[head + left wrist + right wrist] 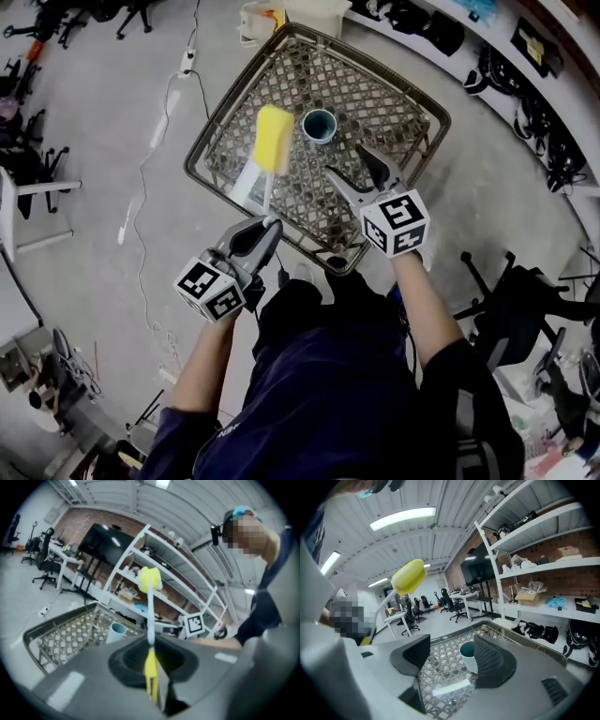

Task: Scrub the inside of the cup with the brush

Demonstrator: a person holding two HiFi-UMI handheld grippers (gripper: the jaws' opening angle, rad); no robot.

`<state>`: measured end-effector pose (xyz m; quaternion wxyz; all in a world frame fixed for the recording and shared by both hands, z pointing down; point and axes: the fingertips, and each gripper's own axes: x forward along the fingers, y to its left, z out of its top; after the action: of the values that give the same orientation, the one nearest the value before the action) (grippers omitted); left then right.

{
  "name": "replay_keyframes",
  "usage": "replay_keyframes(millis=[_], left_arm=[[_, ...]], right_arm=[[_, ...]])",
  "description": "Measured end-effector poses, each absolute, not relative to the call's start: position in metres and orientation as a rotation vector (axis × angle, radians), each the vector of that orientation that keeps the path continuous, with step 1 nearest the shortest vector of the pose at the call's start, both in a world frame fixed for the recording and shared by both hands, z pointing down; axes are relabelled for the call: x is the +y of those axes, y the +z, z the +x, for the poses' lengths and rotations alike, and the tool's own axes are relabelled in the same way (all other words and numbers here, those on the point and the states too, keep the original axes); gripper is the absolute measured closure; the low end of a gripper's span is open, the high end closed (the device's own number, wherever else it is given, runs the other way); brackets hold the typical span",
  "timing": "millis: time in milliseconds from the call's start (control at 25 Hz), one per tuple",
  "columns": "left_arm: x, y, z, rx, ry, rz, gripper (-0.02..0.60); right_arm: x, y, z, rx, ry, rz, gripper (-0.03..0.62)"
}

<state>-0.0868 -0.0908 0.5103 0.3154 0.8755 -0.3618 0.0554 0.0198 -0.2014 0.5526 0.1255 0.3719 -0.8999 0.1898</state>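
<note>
While left tongs [268, 229] clamp the brush [274, 139], right tongs [345, 159] gape near the cup [319, 125] on the lattice table [398, 108].

Grey floor [84, 122], white shelving [543, 566] against brick wall [75, 529], ceiling strip lights [403, 518], office chairs [454, 604]

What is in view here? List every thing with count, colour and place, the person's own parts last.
table: one, brown lattice top with a dark rim, centre of the head view
cup: one, teal, upright on the table's far side
brush: one, yellow head and white handle, held above the table, left of the cup
white flat piece: one, lying on the table; what it is I cannot tell
cable: one, white, on the floor left of the table
shelving: one unit, white, along the brick wall
office chairs: several, black, at desks beyond the table
left gripper: grey, fingers shut on the brush
right gripper: grey, fingers open, empty, short of the cup
</note>
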Motion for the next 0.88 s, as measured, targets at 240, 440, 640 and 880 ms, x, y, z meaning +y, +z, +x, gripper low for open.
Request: replay_keyframes(millis=[240, 440, 640, 880], left_arm=[[-0.102, 0.540, -0.083, -0.973, 0.200, 2.264, 0.543], [-0.111, 0.565, -0.087, -0.973, 0.210, 2.244, 0.543], [-0.117, 0.585, -0.092, -0.962, 0.234, 2.233, 0.543], [-0.123, 0.601, -0.100, -0.949, 0.256, 2.225, 0.543]], right_arm=[[-0.236, 0.625, 0.008, -2.580, 0.465, 1.084, 0.274], [-0.260, 0.679, -0.008, -2.547, 0.418, 1.092, 0.250], [-0.276, 0.717, -0.022, -2.539, 0.408, 1.121, 0.236], [-0.298, 0.743, -0.033, -2.526, 0.381, 1.152, 0.230]])
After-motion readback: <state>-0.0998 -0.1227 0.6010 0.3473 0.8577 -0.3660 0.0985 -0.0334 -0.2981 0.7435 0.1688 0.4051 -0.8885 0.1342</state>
